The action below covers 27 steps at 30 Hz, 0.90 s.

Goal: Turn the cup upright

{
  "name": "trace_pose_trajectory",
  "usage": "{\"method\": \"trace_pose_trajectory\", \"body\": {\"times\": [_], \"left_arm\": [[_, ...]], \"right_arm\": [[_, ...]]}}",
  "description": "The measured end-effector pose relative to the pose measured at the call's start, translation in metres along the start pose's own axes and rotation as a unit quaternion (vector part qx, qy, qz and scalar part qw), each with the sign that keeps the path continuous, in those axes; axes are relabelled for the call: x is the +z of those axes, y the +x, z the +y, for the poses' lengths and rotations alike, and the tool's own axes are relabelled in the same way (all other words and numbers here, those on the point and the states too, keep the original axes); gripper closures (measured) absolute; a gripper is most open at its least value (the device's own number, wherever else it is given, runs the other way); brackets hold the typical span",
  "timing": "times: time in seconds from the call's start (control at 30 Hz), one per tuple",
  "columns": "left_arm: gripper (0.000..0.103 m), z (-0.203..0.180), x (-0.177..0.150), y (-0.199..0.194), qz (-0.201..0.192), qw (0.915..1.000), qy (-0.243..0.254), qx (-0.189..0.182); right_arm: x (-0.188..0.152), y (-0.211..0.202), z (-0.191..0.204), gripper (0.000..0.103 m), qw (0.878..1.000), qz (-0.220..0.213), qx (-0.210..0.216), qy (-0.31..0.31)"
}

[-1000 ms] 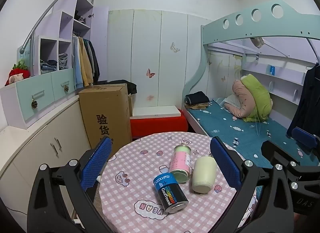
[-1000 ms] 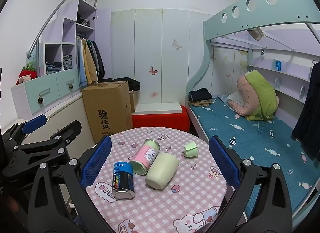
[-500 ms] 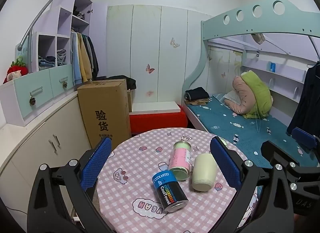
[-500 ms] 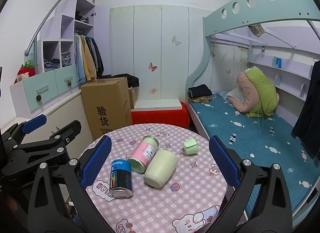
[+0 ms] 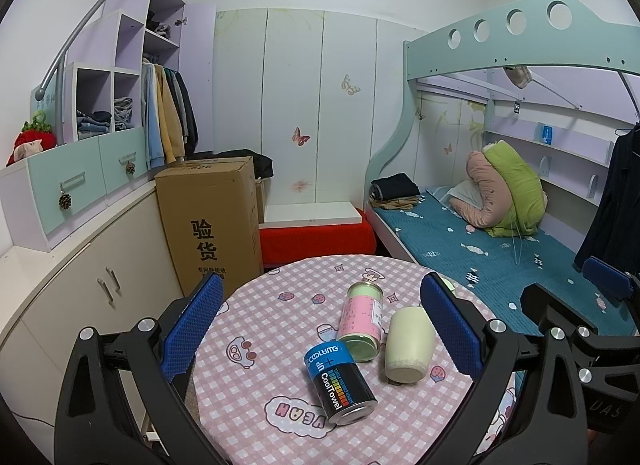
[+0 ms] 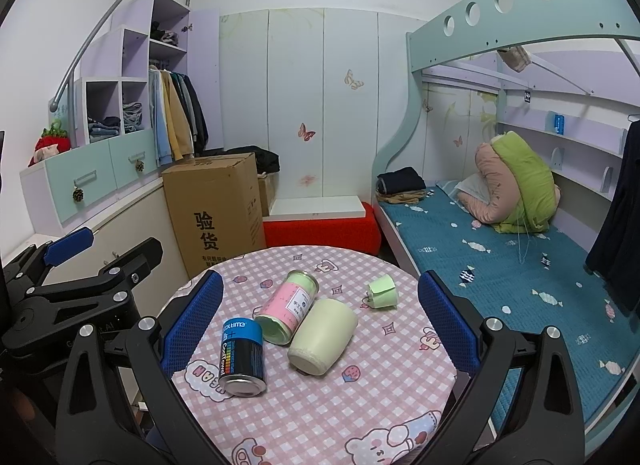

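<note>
A pale cream cup (image 6: 323, 336) lies on its side near the middle of the round pink checked table (image 6: 360, 405), its flat base turned toward me. It also shows in the left wrist view (image 5: 409, 345). My right gripper (image 6: 319, 323) is open and empty, held above the table with the cup between its blue pads in the view. My left gripper (image 5: 322, 325) is open and empty over the table's left part. The left gripper's body shows at the left of the right wrist view (image 6: 80, 285).
A pink can (image 6: 290, 311) and a black and blue can (image 6: 242, 357) lie beside the cup on its left. A small green paper cup (image 6: 382, 291) lies behind it. A cardboard box (image 6: 214, 209), white cabinets and a bunk bed (image 6: 500, 249) surround the table.
Both grippers have drifted slightly, so the table and its objects sit a little lower in the views. The cup and cans have not moved.
</note>
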<state>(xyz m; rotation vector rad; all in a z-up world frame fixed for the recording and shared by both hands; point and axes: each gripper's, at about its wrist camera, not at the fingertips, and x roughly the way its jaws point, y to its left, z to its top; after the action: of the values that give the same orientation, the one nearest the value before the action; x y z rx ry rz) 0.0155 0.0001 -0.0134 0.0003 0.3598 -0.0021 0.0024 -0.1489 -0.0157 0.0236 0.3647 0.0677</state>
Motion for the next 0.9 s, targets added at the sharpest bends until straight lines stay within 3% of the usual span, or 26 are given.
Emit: {"method": "trace_pose_trajectory", "body": {"times": [0.9], "left_arm": [[0.008, -0.001, -0.008, 0.012, 0.005, 1.0, 0.003, 0.002]], "right_arm": [[-0.018, 0.022, -0.003, 0.005, 1.0, 0.008, 0.0, 0.004]]}}
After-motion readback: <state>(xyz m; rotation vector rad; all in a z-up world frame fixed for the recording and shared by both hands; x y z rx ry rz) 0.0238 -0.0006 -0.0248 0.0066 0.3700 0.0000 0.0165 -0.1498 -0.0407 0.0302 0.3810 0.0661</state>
